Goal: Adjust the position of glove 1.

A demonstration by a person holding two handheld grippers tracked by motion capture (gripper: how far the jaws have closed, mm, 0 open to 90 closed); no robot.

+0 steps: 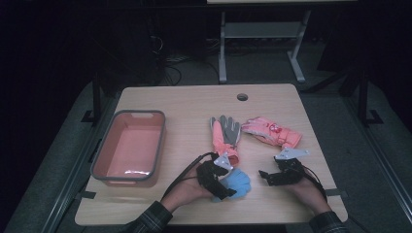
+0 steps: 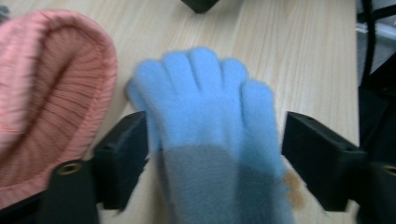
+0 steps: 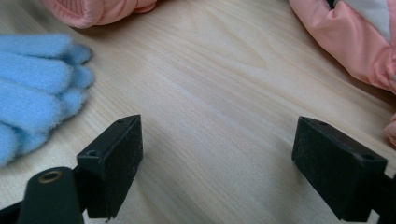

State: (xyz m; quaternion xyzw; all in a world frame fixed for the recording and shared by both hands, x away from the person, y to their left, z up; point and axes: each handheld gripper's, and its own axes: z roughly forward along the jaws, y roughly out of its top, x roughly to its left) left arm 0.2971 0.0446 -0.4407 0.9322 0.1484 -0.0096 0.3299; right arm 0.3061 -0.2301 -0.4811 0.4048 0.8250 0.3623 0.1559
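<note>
Both hands work near the front edge of the wooden surface (image 1: 194, 104), a gripper in each, over a blue fleece glove (image 1: 237, 183)

Left gripper (image 1: 224, 190) stands with jaws parted on either side of the blue glove, which lies flat between them, the pads not pressing it; right gripper (image 1: 266, 177) is also spread wide over bare wood, holding nothing, with the blue glove's fingertips (image 3: 37, 79) just beside it. Beyond the blue glove, mid-surface, a pink-and-grey glove (image 1: 226, 133) lies with its ribbed cuff (image 2: 51, 93) close to the left gripper. A pink padded mitten (image 1: 271, 131) lies towards the right edge, and an empty pink bin (image 1: 128, 148) sits by the left edge
</note>
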